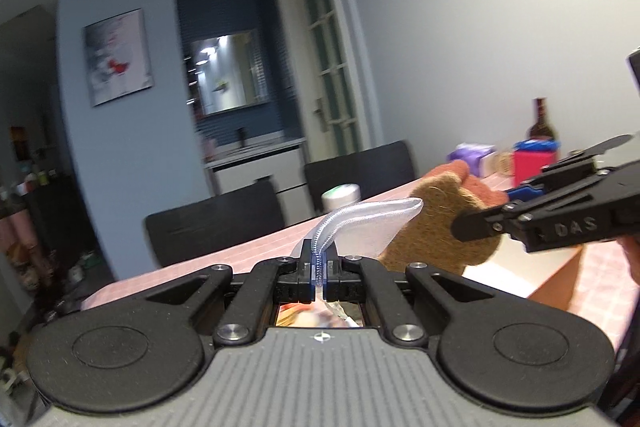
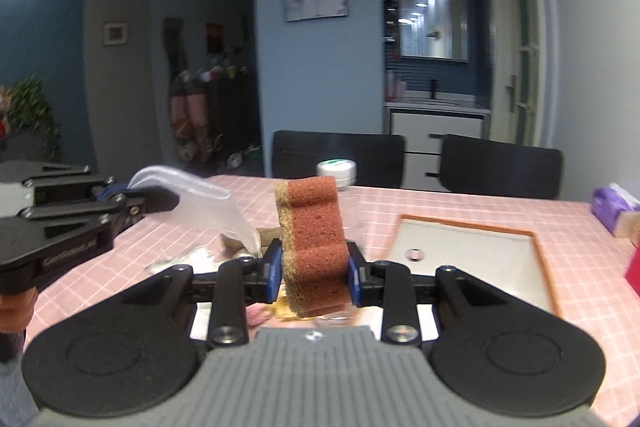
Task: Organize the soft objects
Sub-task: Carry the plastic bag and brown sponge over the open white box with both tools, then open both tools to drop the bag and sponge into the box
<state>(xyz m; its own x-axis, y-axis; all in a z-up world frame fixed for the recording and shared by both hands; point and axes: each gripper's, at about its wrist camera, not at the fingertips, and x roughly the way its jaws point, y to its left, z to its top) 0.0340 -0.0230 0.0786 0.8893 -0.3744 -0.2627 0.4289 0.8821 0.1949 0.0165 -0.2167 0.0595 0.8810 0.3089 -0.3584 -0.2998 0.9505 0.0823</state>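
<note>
Both soft items are lifted, none yet placed: white pad (image 1: 362, 227) pinched in the closed left gripper (image 1: 319, 263), sponge (image 2: 314, 247) clamped upright in the right gripper (image 2: 313, 273), tray (image 2: 544, 259) ahead-right apparently unfilled.

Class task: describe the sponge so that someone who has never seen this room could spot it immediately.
Find the pink checked table. Above its near edge, the right gripper clamps the sponge upright. It is rust-orange with a wavy outline and tan scouring backing, unlike the white cloth beside it.

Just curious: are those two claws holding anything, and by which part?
Left gripper pinches a white cloth by its edge; right gripper squeezes a sponge across its sides.
</note>
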